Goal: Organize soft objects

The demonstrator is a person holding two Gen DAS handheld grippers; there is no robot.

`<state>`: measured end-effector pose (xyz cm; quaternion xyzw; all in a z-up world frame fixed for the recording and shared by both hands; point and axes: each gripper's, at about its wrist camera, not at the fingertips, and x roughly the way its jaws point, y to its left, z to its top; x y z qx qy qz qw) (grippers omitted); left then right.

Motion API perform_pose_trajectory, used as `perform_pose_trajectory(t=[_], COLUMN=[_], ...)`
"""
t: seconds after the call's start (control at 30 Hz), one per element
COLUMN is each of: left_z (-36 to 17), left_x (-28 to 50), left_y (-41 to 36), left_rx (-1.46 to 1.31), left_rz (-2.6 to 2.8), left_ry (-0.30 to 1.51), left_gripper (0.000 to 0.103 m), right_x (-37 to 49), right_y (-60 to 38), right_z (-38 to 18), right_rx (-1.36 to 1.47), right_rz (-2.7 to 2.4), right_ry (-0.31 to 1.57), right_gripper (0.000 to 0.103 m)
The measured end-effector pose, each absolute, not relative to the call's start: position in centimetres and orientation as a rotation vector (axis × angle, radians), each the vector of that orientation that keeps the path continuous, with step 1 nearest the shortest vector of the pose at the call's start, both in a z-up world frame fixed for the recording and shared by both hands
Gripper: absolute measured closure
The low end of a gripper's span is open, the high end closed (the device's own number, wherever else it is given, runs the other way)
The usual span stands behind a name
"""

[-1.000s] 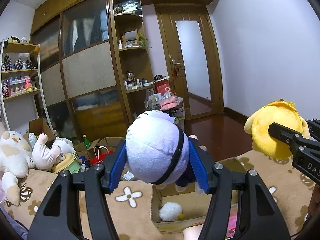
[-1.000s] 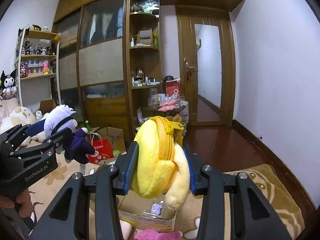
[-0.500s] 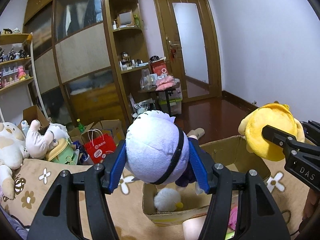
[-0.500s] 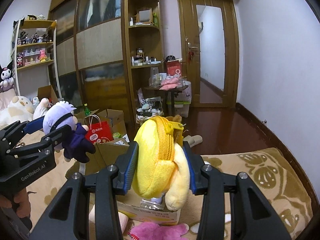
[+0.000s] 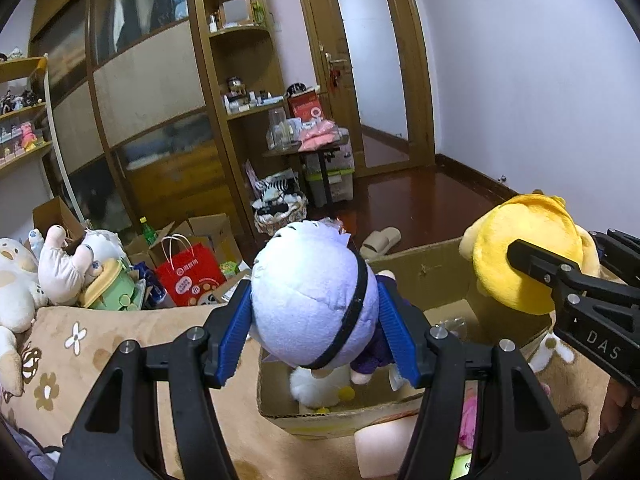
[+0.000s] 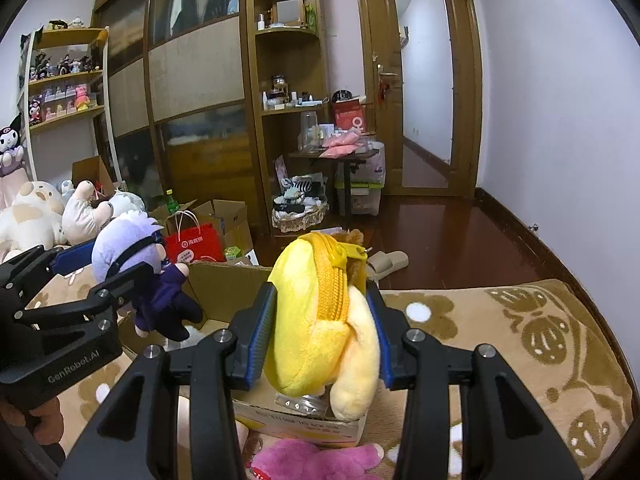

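Doll (image 5: 314,296) upright, feet twd box (image 5: 424,272)

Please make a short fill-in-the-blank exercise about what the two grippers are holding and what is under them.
1. The left gripper is shut on a doll with a pale ____ head.
2. The right gripper is shut on a ____ plush with a zipper.
3. Both toys are held above an open ____ box.
4. Inside the box lies a fluffy ____ toy.

Missing words: purple; yellow; cardboard; white

Black left gripper (image 5: 316,334) with ribbed blue pads (image 5: 235,330), silver screws.
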<state>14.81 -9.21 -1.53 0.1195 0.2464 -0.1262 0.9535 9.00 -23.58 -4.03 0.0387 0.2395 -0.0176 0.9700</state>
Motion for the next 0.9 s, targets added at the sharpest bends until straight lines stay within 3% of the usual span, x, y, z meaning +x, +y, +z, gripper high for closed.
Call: perform_pose_trajectory(t=[0.9], left_z=[-5.0], left_x=[17.3], left_y=[-8.9], left_rx=[0.193], left_rz=[-0.283], left_ry=[0.677], left_gripper=[0.040], right_x=[11.0], right_y=[-23.5], right_z=[-7.5], right_rx=[0.141], right_rz=[0.019], right_ry=[0.561], right_gripper=[0.053])
